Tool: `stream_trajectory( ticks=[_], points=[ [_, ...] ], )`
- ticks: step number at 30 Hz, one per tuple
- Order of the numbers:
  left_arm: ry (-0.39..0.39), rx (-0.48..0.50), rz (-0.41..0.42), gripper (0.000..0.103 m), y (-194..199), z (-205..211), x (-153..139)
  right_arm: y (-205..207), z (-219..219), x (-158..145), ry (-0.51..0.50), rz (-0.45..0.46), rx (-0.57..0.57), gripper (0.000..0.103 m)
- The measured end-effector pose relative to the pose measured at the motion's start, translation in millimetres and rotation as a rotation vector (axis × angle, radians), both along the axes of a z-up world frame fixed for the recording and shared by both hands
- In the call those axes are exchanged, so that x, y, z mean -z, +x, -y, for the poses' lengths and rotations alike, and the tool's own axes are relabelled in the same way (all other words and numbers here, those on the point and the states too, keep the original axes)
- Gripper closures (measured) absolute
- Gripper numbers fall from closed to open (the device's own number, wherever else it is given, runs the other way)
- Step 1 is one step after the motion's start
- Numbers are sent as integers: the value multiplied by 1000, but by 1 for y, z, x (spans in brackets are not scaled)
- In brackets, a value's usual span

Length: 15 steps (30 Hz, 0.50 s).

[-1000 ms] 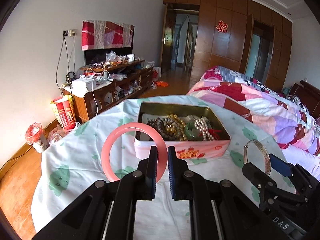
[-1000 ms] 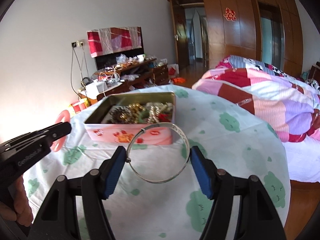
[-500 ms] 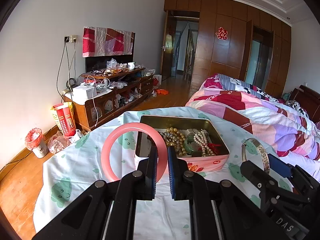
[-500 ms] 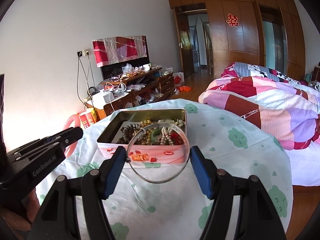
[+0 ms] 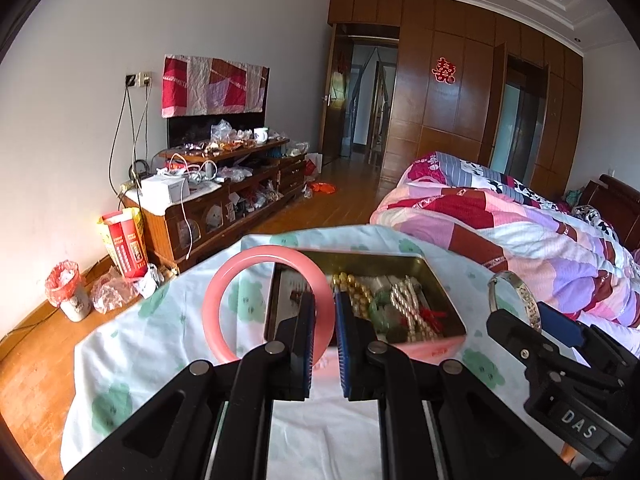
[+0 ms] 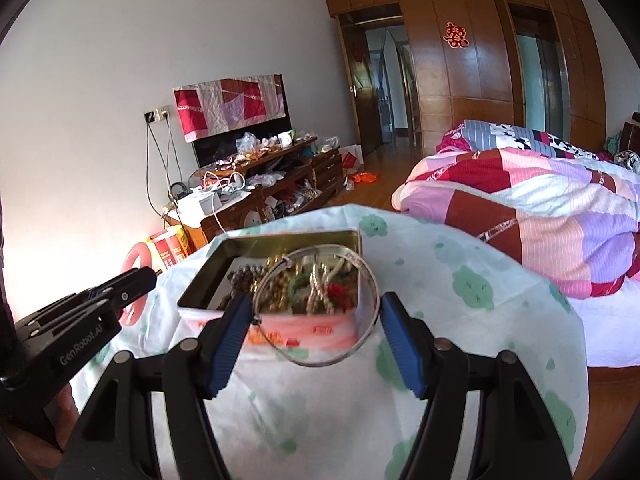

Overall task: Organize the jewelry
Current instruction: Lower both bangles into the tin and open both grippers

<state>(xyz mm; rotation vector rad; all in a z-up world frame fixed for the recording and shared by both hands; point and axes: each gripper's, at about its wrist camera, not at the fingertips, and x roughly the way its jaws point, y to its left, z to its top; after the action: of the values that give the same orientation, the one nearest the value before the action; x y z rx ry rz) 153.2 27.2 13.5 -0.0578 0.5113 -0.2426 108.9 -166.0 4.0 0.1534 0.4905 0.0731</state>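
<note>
Left wrist view, tongs: the left gripper (image 5: 323,312) was clamped on the rim of a smooth pink ring-shaped bangle (image 5: 224,300), its pads nearly together on the right side of the hoop.
Left wrist view, bangle's place: held upright in the air, in front of the near left corner of an open rectangular gold-lined tin with pink printed sides (image 5: 438,280).
Left wrist view, tin: it stood toward the far edge of a table draped in a white cloth with green cloud prints (image 5: 160,320), and held beaded strands, a green piece and red thread.
Left wrist view, neighbour: the right gripper (image 5: 536,320) showed at the right edge, carrying a thin silver metal bangle (image 5: 528,304).
Right wrist view, tongs: the right gripper's blue pads (image 6: 230,336) stood wide apart, pressed on opposite sides of the silver bangle, which hung level between them over the tin's near wall.
Right wrist view, neighbour: the left gripper appeared at the left edge with a slice of the pink bangle behind it.
Handling, pink bangle: probably stiff, glossy and liable to chip or crack if dropped; a firm pinch across the rim seemed right.
Handling, silver bangle: likely light and springy; gripped across its width, it could flex or pop out, so gentle pressure looked safest.
</note>
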Motion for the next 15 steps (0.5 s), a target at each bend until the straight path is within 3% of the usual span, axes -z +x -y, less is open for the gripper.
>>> stream_trajectory(
  ticks=[9,15],
  points=[
    [-48,48,34,94,47,13,2,56,9,-1,44,-28,5,34],
    [-71,77,-30,94,83,18,20,89,10,11,52,-76,6,34]
  ],
)
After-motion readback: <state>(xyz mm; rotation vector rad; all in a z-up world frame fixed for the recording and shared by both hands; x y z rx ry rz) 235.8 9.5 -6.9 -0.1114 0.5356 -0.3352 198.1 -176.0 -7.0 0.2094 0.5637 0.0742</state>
